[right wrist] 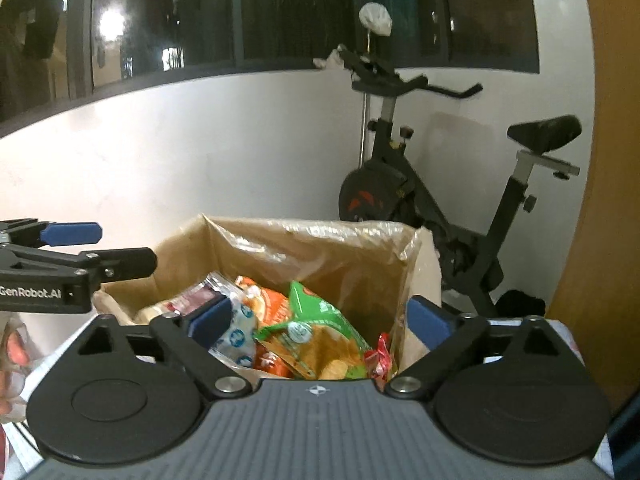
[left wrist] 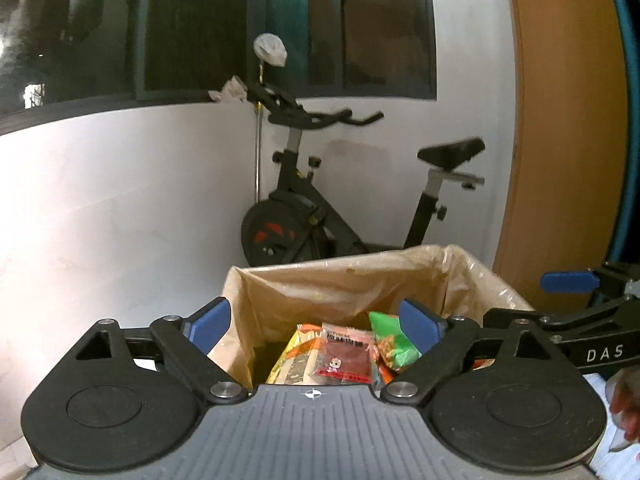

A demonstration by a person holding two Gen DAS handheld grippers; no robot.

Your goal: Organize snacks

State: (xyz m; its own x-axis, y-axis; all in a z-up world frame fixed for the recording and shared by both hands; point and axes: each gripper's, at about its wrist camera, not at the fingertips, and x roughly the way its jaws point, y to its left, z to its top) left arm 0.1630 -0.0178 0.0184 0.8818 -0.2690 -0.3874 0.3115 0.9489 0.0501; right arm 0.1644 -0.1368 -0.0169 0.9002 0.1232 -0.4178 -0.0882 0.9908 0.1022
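Both grippers hover side by side above a cardboard box (right wrist: 304, 248) that has a clear plastic liner, and the snack packets lie inside it. The left gripper (left wrist: 316, 326) has its 2 blue pads spread wide with nothing between them, and the right gripper (right wrist: 320, 318) is spread wide and empty as well. The step in hand is, I judge, to let go and move away from the box. To do this well, each gripper should lift straight up first, so that a pad does not catch the loose liner at the rim, and the 2 tools should keep apart from each other, because they are very near now. The next packet should then go on the lower side of the pile. In the box, a green and orange chip bag (right wrist: 316, 328) lies on top toward the right side, tilted. Just beside it, to the left, is a clear packet with blue round marks (right wrist: 238, 330). A flat red packet (left wrist: 346, 356) lies in the middle, partly over a yellow bag (left wrist: 298, 354). The printing is too blurred to read, so the brands stay unknown. The box stands near the white wall, with an exercise bike (left wrist: 320, 208) behind it.
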